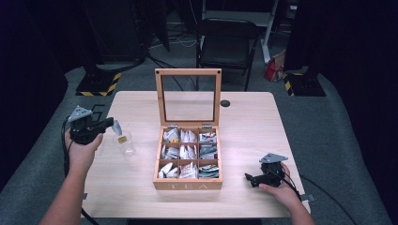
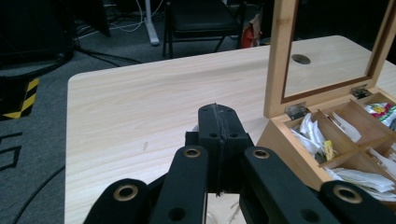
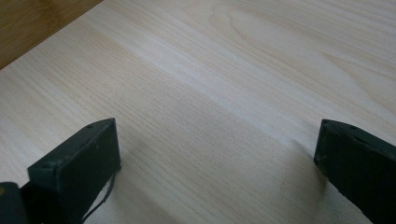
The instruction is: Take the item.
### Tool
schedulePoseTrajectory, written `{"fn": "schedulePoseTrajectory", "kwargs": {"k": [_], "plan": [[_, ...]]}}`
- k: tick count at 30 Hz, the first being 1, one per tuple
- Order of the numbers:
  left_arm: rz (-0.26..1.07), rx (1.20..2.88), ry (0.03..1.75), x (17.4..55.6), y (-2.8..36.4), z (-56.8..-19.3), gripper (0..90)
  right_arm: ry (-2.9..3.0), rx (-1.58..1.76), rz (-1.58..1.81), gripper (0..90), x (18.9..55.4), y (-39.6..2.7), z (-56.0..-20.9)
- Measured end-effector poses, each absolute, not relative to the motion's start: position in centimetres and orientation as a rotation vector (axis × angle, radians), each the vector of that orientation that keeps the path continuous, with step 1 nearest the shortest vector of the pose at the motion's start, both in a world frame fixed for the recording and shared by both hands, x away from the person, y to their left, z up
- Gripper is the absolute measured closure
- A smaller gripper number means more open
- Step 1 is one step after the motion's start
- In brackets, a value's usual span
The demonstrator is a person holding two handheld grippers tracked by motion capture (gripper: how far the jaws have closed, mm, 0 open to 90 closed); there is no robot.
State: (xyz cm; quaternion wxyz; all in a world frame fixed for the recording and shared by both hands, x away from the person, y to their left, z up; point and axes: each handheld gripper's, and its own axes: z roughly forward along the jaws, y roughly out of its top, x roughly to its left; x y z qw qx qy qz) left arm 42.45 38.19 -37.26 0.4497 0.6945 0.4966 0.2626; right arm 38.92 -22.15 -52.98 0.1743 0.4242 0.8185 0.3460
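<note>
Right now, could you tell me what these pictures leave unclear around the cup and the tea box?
- Left gripper, high view: something pale at its shut tips above the clear cup; too small to identify.
- Clear cup, left gripper view: hidden below the jaws.
- Tea box packets, high view: labels too small to read.
- Tea box, left gripper view: cut off by the right edge.

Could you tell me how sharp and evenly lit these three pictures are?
High view: the table is bright, the room around it nearly black, and the clear cup looks soft. Left gripper view: the shut left gripper is dark but sharp. Right gripper view: wood grain crisp, with soft shadows beside the open right gripper.
</note>
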Motion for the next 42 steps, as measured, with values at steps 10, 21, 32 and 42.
{"fn": "schedulePoseTrajectory", "kwargs": {"k": [10, 21, 32, 42], "plan": [[0.659, 1.724, 1.266, 42.9, 38.6, -38.5, 90.0, 2.321, 1.203, 0.98, 0.0, 38.9, -22.2, -53.0], [0.669, 1.725, 1.292, 43.2, 38.6, -39.5, 90.0, 2.32, 1.203, 0.981, 0.0, 38.9, -22.1, -53.0], [0.668, 1.732, 1.299, 43.5, 38.2, -40.2, 90.0, 2.32, 1.203, 0.98, 0.0, 38.9, -22.2, -53.0], [0.663, 1.765, 1.305, 43.8, 37.8, -40.8, 90.0, 2.321, 1.204, 0.981, 0.0, 38.9, -22.2, -53.0]]}}
